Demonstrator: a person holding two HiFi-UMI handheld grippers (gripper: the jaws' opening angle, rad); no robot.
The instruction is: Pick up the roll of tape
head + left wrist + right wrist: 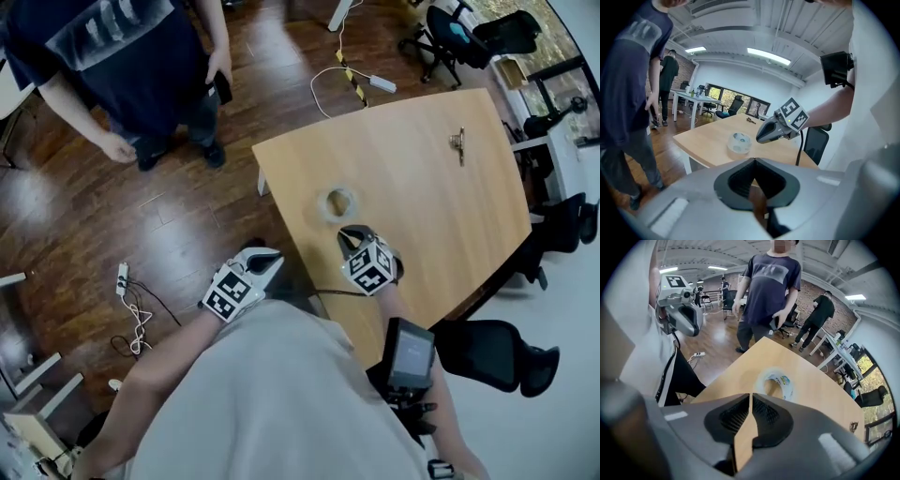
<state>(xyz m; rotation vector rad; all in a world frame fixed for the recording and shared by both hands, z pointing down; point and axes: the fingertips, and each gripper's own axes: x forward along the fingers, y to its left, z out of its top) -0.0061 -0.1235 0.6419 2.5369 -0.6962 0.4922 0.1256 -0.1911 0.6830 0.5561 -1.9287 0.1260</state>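
Clear plastic roll of tape lies flat on the pale wooden table, at twelve o'clock just beyond the right hand-held gripper, whose jaws are together and empty. This looks like the approach step; next the jaws must spread over the roll's wall.

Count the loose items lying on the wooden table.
2. A roll of tape lies at the near end of the table, just ahead of the right gripper; a small metal item lies toward its far right edge. The gripper hides a small patch of tabletop.
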